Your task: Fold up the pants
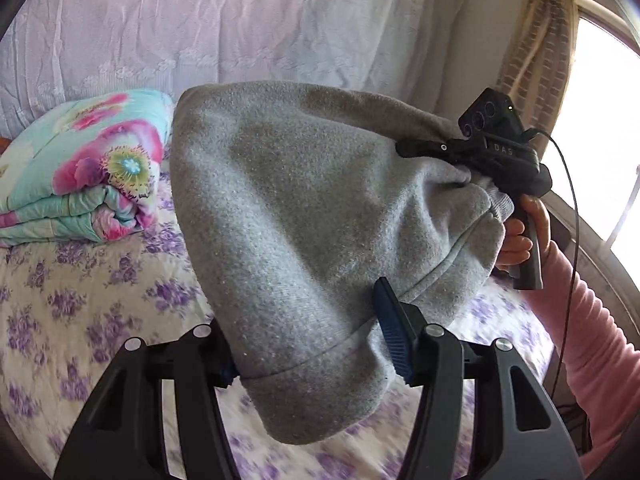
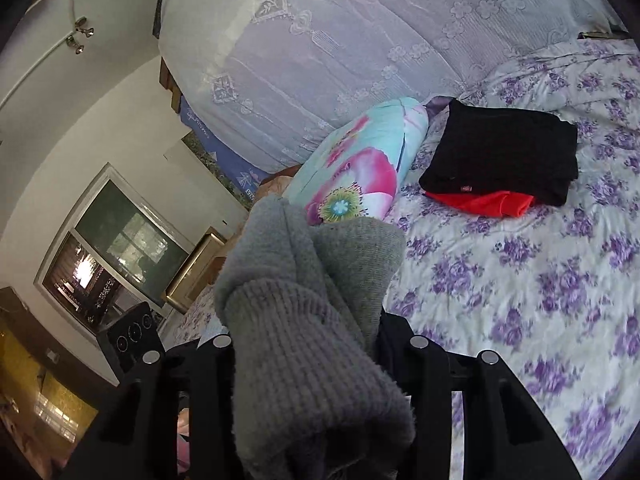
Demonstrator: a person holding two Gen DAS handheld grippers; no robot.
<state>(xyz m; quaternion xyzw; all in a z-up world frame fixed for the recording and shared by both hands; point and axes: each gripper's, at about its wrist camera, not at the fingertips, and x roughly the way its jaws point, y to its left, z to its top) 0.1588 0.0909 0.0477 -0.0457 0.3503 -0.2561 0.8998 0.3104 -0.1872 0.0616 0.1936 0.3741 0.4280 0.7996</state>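
Note:
The grey fleece pants (image 1: 304,216) hang in the air above the bed, stretched between both grippers. My left gripper (image 1: 312,344) is shut on one end of the pants, its blue pads pressed into the cloth. My right gripper (image 1: 424,148) is at the upper right of the left wrist view, shut on the other bunched end, held by a hand in a pink sleeve. In the right wrist view the ribbed grey cuff of the pants (image 2: 304,320) fills the space between the fingers of my right gripper (image 2: 308,344).
A flowered purple bedsheet (image 2: 520,280) lies below. A folded floral quilt (image 1: 80,168) sits at the back left. A folded black garment (image 2: 504,152) lies on a red one (image 2: 480,204) on the bed. A lace-covered headboard (image 1: 200,20) is behind, a window (image 1: 608,120) at right.

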